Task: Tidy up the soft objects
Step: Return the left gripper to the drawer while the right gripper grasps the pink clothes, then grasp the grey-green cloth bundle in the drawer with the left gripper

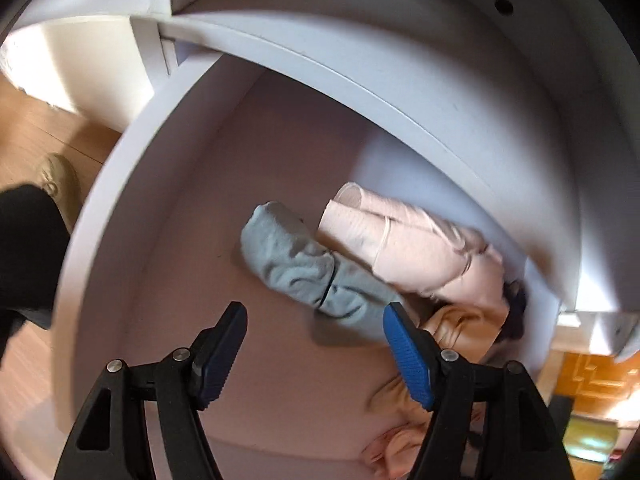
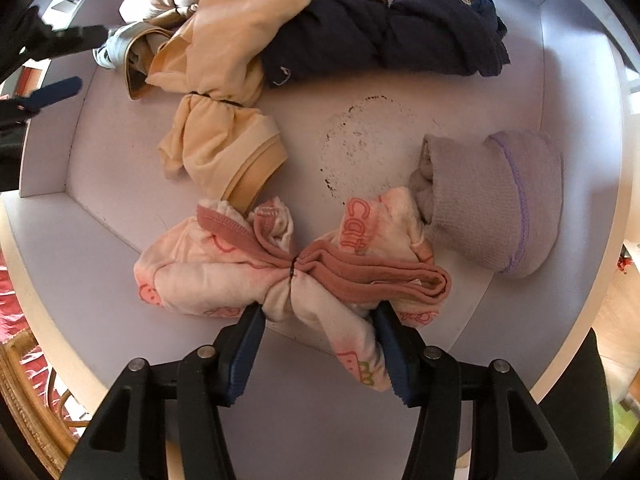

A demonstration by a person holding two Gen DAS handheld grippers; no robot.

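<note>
We see one white drawer (image 2: 560,92) holding five tied bundles: navy (image 2: 384,44), cream (image 2: 216,120), pink printed bundle (image 2: 224,268) reading "cat", lilac-grey (image 2: 492,204), grey-green (image 1: 304,264). Our right gripper (image 2: 320,344) clamps the pink printed bundle at the drawer's front. Our left gripper (image 1: 316,352) gapes empty above the grey-green one.

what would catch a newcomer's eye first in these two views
Probably the pink-and-white printed cloth bundle tied at its middle, lying at the drawer's near edge with the right gripper closed on it. Behind it lie a cream bundle and a dark navy bundle. In the left view, the left gripper hangs open over a grey-green rolled bundle.
</note>
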